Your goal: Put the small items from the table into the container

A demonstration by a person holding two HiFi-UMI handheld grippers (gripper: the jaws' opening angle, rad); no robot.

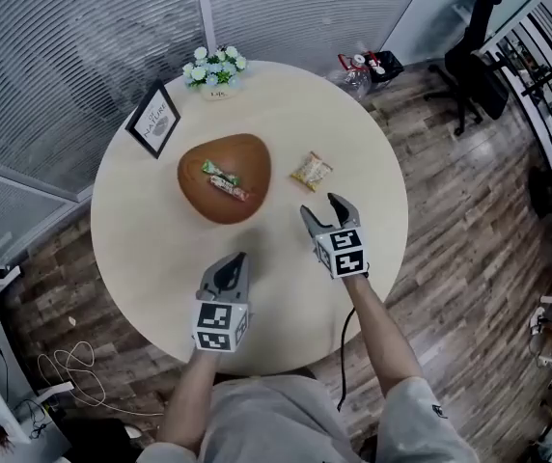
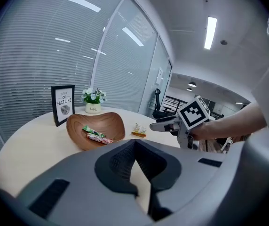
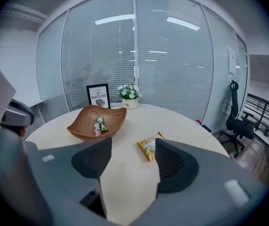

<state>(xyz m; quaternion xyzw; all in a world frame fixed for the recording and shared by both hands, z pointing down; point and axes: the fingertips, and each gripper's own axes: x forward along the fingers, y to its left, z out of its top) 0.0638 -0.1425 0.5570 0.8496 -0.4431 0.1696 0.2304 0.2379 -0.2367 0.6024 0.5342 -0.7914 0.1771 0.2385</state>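
Note:
A brown wooden bowl (image 1: 250,154) sits left of centre on the round table (image 1: 141,239), holding a green candy (image 1: 219,171) and a red candy (image 1: 231,190). To its right a yellow snack packet (image 1: 311,171) lies flat on the table. My right gripper (image 1: 324,209) hovers open just short of the packet, with nothing between its fingers; the right gripper view has the packet (image 3: 148,147) by the right finger. My left gripper (image 1: 234,261) is shut and empty near the front edge, and its own view has the bowl (image 2: 78,127) ahead.
A framed print (image 1: 154,120) and a small flower pot (image 1: 215,71) stand at the table's far side. Beyond the table, a bag (image 1: 364,68) lies on the wood floor, with an office chair (image 1: 473,58) farther right. Glass walls with blinds stand behind.

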